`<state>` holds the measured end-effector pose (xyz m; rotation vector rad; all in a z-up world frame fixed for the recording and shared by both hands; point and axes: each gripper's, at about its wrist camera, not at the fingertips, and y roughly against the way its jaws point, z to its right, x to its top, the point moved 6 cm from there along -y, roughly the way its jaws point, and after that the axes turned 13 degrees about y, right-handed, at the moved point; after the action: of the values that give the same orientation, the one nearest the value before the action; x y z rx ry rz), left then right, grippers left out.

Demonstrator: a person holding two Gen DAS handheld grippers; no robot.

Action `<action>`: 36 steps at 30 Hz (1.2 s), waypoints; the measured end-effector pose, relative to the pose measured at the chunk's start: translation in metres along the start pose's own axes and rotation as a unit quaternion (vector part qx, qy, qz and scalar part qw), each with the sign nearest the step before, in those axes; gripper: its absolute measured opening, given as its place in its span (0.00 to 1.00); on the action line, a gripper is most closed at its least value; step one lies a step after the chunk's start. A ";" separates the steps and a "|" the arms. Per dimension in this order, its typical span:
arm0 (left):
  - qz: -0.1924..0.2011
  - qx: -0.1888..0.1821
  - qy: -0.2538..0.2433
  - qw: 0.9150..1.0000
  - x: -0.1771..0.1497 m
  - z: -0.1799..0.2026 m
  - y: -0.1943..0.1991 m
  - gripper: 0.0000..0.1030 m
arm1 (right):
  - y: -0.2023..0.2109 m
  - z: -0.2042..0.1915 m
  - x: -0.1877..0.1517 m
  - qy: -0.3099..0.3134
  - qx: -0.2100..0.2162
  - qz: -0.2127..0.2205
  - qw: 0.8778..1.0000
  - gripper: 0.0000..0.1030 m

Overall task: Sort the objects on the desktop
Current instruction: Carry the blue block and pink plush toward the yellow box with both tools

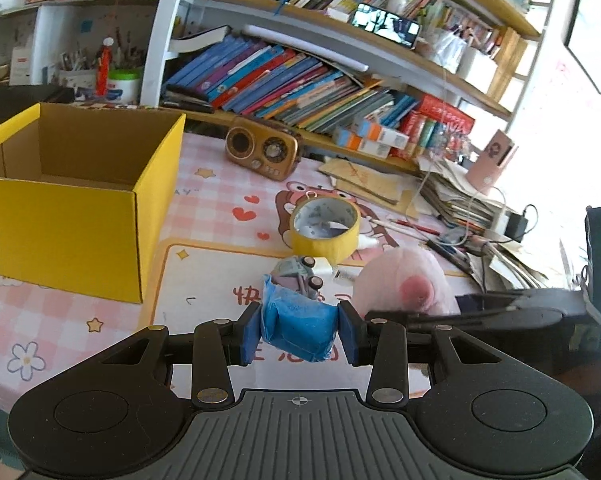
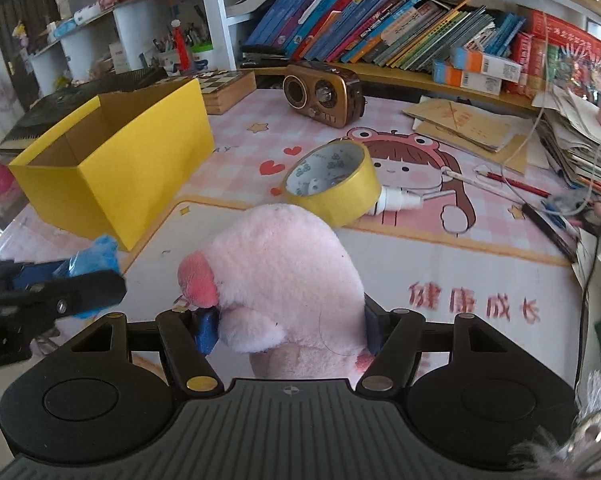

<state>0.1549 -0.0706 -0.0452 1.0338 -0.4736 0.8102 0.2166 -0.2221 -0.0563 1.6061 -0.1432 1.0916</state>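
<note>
My left gripper (image 1: 299, 330) is shut on a blue tissue packet (image 1: 296, 326), held just above the desk mat; the packet also shows in the right wrist view (image 2: 96, 258). My right gripper (image 2: 288, 324) is shut on a pink plush toy (image 2: 284, 276), which shows in the left wrist view (image 1: 404, 286) to the right of the packet. An open yellow cardboard box (image 1: 72, 216) stands at the left, also seen in the right wrist view (image 2: 112, 164). A yellow tape roll (image 1: 325, 228) and a small toy car (image 1: 300, 276) lie on the mat.
A brown retro radio (image 1: 262, 148) stands at the back. A white spray bottle (image 2: 396, 200) lies beside the tape roll (image 2: 334, 180). Paper stacks, pencils and cables (image 2: 572, 152) crowd the right side. Bookshelves (image 1: 300, 76) line the back. A wooden chessboard box (image 2: 224, 88) sits behind the yellow box.
</note>
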 end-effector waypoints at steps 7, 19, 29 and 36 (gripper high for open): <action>-0.012 -0.019 -0.005 1.000 -0.007 -0.023 0.023 0.39 | 0.014 -0.040 -0.012 -0.015 -0.013 -0.010 1.000 0.62; -0.026 -0.035 -0.029 0.999 -0.016 -0.064 0.073 0.38 | 0.036 -0.113 -0.027 -0.043 -0.028 -0.009 0.999 0.63; -0.021 -0.021 -0.037 0.999 -0.022 -0.105 0.113 0.38 | 0.037 -0.171 -0.032 -0.053 -0.009 -0.005 0.999 0.63; -0.005 -0.014 -0.030 0.999 -0.021 -0.123 0.134 0.38 | 0.039 -0.197 -0.024 -0.036 0.002 0.002 0.999 0.63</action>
<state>0.0352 0.0672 -0.0390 1.0364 -0.5285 0.7629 0.0690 -0.0846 -0.0574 1.6514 -0.1918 1.0371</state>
